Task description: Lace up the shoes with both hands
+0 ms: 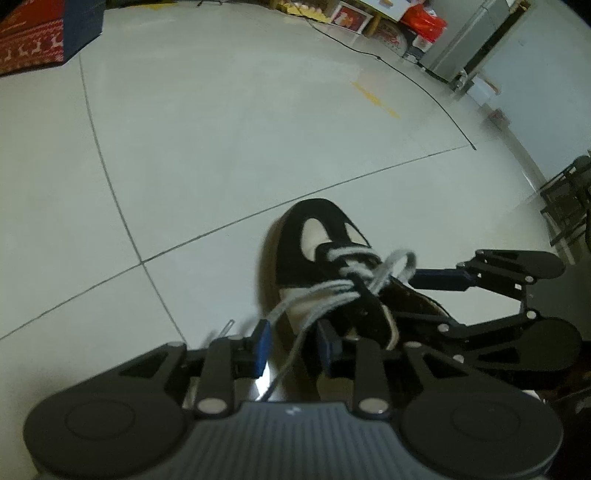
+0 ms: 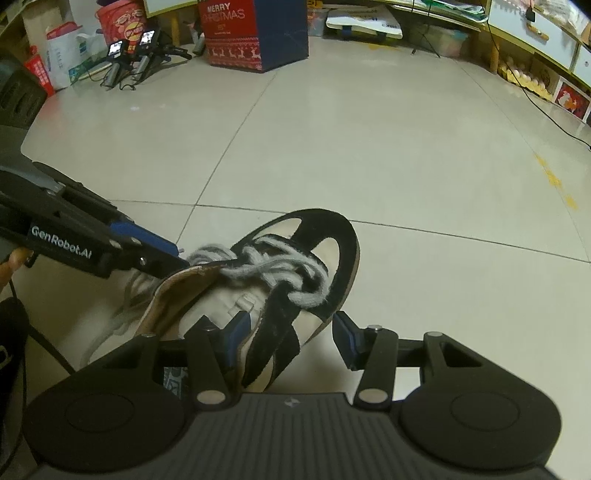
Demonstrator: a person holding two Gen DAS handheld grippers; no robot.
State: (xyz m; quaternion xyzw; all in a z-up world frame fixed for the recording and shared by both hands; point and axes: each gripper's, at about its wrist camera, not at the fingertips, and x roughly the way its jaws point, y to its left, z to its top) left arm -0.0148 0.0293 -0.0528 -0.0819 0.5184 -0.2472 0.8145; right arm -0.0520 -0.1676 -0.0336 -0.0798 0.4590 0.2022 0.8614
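We see a black and cream shoe [image 1: 325, 254] on the pale tiled floor [image 1: 221, 147], its toe toward 12 o'clock in the left wrist view and toward 1 o'clock in the right wrist view. Grey laces [image 2: 280, 269] are woven across the front of the shoe, and a loop stands up at its 3 o'clock side in the left view. The left gripper [image 1: 293, 349] sits at 6 o'clock of the shoe with its 2 blue pads parted a little way — a strand of lace runs down through the gap, and we see neither pad pressing on it, so it grips nothing. The right gripper [image 2: 291, 341] is about half open; its left pad lies against the cream side of the shoe and its right pad stands clear of the sole, so the rear part of the shoe lies between the pads — we cannot tell that it is clamped. In the right view the left gripper reaches in from 9 o'clock, its tip at the bunched lace by the shoe's opening, and a fingertip of the person's hand [image 2: 16, 260] shows at its body. A red Christmas box [image 2: 255, 33] stands at 12 o'clock, well apart from the shoe, and a black cable [image 1: 424, 86] crosses the floor at 1 o'clock in the left view.
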